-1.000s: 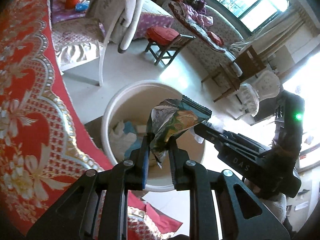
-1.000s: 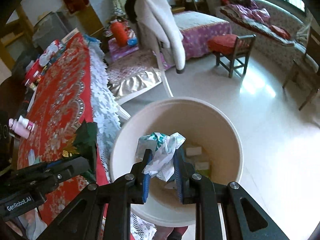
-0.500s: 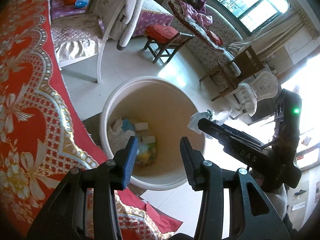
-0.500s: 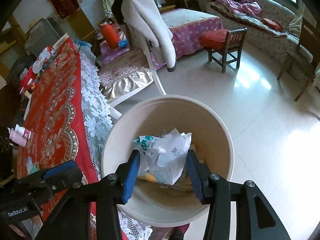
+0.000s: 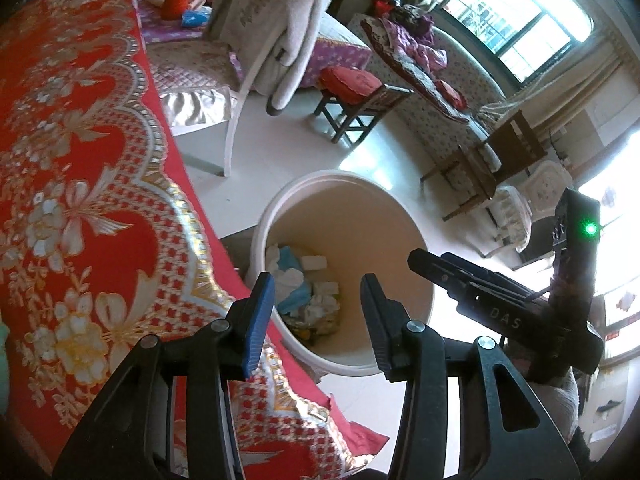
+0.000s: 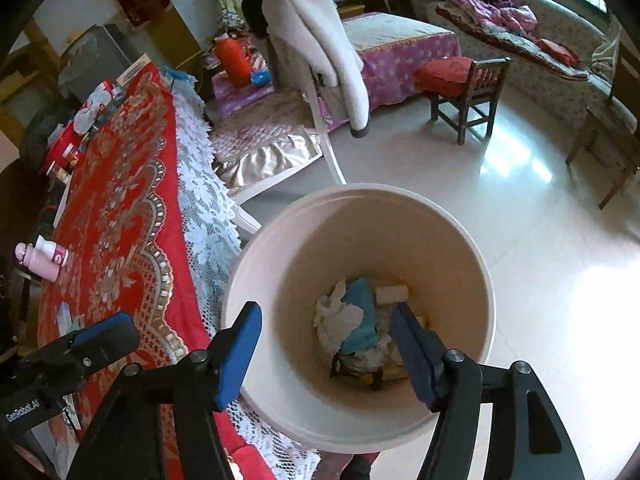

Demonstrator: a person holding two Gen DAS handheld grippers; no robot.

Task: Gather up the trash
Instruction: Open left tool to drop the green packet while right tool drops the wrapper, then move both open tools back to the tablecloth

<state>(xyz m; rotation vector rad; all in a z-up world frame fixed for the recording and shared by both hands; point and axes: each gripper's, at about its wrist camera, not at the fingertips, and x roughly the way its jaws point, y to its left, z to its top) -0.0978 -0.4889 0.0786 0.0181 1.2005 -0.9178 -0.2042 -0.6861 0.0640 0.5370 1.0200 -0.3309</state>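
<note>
A cream waste bin (image 5: 340,176) (image 6: 360,190) stands on the floor against the table's edge. At its bottom lies a heap of trash (image 5: 316,300) (image 6: 352,320): white wrappers, blue paper, a small white block. My left gripper (image 5: 317,284) hovers open over the bin's near side, with nothing between its blue pads. My right gripper (image 6: 326,310) hangs above the bin's mouth, its jaws opening and nothing between them. Each gripper also shows in the other's view: the right gripper (image 5: 440,268) over the bin's right rim, the left gripper (image 6: 108,336) over the tablecloth.
A red and gold tablecloth (image 5: 80,200) (image 6: 120,200) with a white lace edge covers the table left of the bin. A pink bottle (image 6: 44,256) and small items lie on it. Beyond the bin are a white chair draped with a coat (image 6: 320,40) and a wooden stool (image 6: 460,76).
Both grippers opened and let go: the green snack wrapper left the left gripper and the crumpled white wrapper left the right. Both pieces now lie in the bin. The left gripper shifted sideways.
</note>
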